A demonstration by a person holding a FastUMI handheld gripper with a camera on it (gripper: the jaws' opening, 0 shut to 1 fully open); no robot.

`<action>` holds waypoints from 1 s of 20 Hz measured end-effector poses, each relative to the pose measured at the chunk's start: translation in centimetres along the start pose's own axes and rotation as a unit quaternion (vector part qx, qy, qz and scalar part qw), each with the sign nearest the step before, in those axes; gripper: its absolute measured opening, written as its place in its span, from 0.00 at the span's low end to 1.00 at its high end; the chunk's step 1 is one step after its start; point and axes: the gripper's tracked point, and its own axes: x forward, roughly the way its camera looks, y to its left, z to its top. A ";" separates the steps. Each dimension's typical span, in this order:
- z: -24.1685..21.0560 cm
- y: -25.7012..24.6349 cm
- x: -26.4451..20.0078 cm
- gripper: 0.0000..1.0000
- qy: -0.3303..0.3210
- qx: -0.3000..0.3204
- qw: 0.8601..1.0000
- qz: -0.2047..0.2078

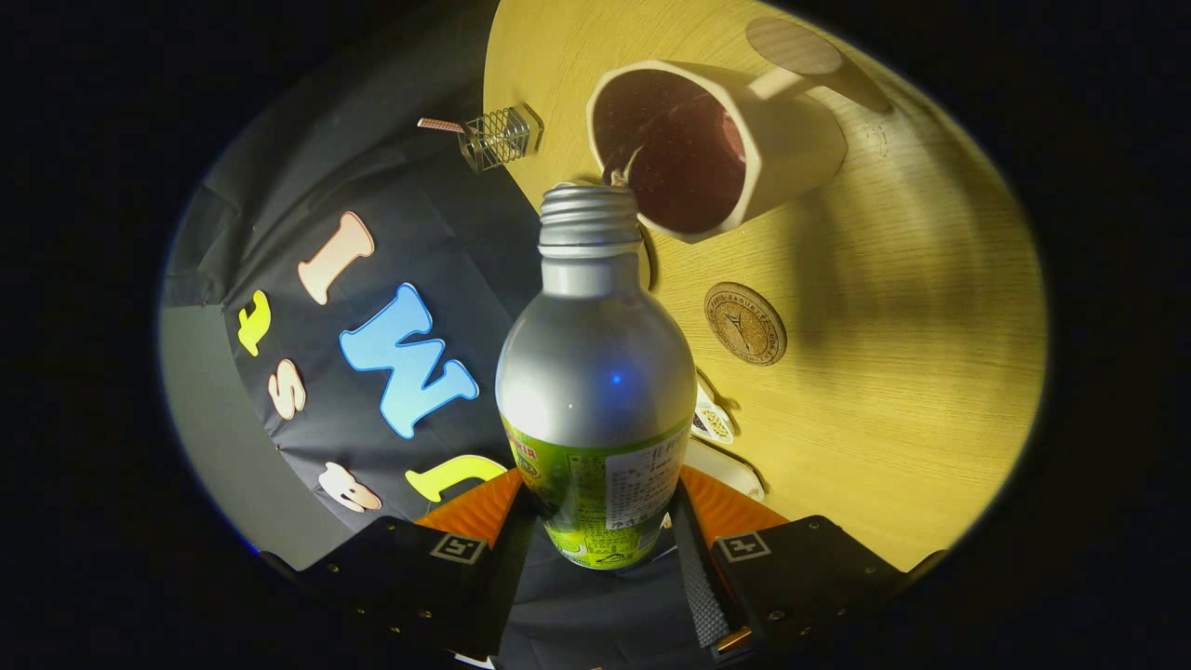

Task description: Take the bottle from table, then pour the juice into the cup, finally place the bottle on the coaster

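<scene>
The claw [600, 521] is pinching the bottle [595, 391] low on its labelled body, one finger pressed to each side, so the grip looks firm and centred. The bottle is silver above a green label, its cap off and the threaded neck bare, and it points forward away from the fingers with its mouth right at the near rim of the cup [707, 144]. The whole scene is rolled over in this view — the wooden table [912, 372] stands like a wall beside the bottle — which suggests the claw is turned well onto its side, as it would be for pouring. The cup, a pale angular mug with a dark inside and a handle on its far side, stands on the table just beyond the bottle's mouth; whether any juice is running cannot be told, though something thin shows at the lip where mouth meets rim. So the step in hand is judged to be the pour itself, with the taking of the bottle done. Beside the cup, nearer the fingers, lies the round coaster [744, 323], bare. A small wire holder [501, 138] sits at the table's edge, apart from the cup. The next move calls for righting the bottle gently — so nothing drips — then carrying it the short way to the coaster and setting it upright there before the fingers let go.
</scene>
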 end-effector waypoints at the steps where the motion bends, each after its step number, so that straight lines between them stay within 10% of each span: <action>1: 0.0 0.1 0.0 0.75 0.000 0.004 1.000 0.001; 20: -0.7 1.2 -0.5 0.75 0.035 0.067 0.997 -0.023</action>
